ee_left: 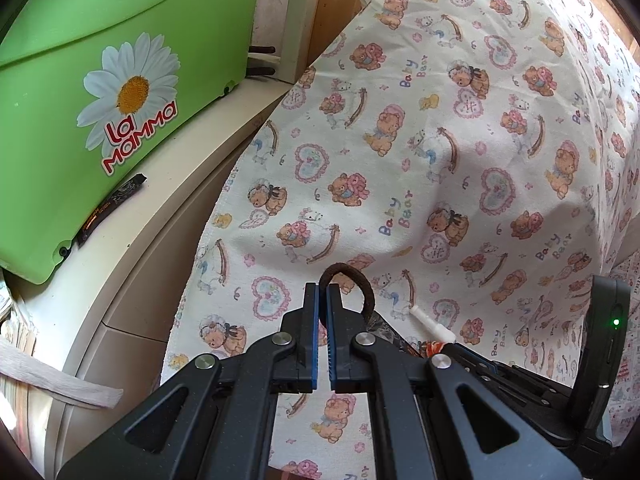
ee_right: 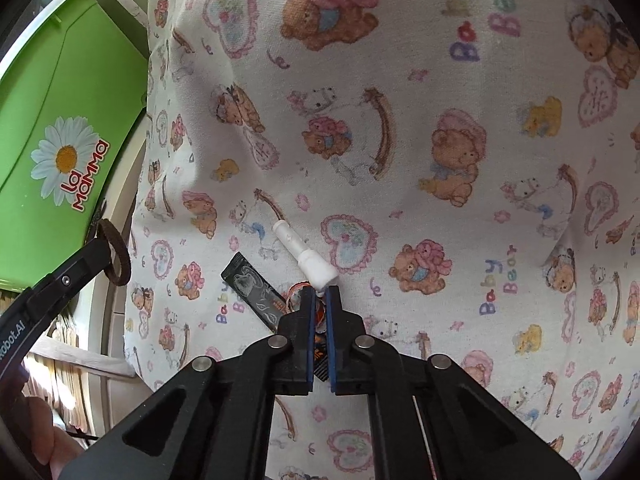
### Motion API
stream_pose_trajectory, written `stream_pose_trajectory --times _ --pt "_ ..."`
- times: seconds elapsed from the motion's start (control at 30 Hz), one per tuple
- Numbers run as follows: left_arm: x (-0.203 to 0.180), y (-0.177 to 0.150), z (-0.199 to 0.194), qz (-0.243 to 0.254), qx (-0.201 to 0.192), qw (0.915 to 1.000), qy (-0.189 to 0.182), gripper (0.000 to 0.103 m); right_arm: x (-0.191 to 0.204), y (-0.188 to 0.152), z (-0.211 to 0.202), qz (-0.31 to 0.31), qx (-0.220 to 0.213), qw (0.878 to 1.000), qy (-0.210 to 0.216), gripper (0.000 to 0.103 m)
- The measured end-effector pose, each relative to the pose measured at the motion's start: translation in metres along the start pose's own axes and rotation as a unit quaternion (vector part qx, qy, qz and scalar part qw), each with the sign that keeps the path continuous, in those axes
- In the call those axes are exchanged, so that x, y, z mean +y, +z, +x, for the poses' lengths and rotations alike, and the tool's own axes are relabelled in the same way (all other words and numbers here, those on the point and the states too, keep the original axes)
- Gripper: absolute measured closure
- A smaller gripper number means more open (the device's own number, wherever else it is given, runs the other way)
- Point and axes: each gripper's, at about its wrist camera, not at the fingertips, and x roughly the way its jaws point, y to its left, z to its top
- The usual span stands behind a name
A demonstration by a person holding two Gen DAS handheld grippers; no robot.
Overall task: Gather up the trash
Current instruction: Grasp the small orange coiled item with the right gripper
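On the teddy-bear-print cloth, the right gripper has its blue-lined fingers nearly together, clamped on a small orange-and-black wrapper that sits between them. A white plastic tube lies on the cloth just beyond the fingertips, its wide end touching or almost touching them. A black sachet lies flat just left of the gripper. The left gripper is clenched on a brown hair tie, whose loop arcs up above its tips. A green bin with a daisy label stands to the left on a cream ledge, where another dark sachet rests against the bin's base.
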Motion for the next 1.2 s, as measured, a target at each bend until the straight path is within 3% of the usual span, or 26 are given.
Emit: stream_pose_trajectory --times 0.4,0.57,0.73,0.77,0.87,1.13,1.2 --pt "-0.009 -0.009 -0.005 0.027 -0.013 0.9994 0.015 0.1 -0.037 -0.036 -0.037 -0.028 -0.001 0.999 0.033 0.098" --pt "-0.013 -0.016 0.0 0.032 -0.004 0.9993 0.017 0.1 -0.055 -0.051 -0.037 -0.047 0.026 0.998 0.017 0.098" --pt "-0.017 -0.02 -0.001 0.041 -0.007 0.999 0.018 0.1 -0.056 -0.066 -0.051 -0.098 -0.022 0.995 0.004 0.096" --pt "-0.017 -0.02 -0.002 0.042 -0.008 0.9989 0.018 0.1 -0.053 -0.069 -0.053 -0.114 -0.031 0.993 0.001 0.09" --pt "-0.016 -0.022 -0.003 0.039 -0.007 0.9991 0.017 0.1 -0.042 -0.077 -0.053 -0.145 -0.056 0.988 0.0 0.045" --pt "-0.009 -0.024 -0.003 0.027 -0.002 0.9995 0.013 0.1 -0.009 -0.082 -0.03 -0.206 -0.102 0.971 -0.058 0.045" --pt "-0.009 -0.024 -0.004 0.028 -0.003 0.9995 0.012 0.1 -0.007 -0.082 -0.028 -0.209 -0.107 0.97 -0.058 0.054"
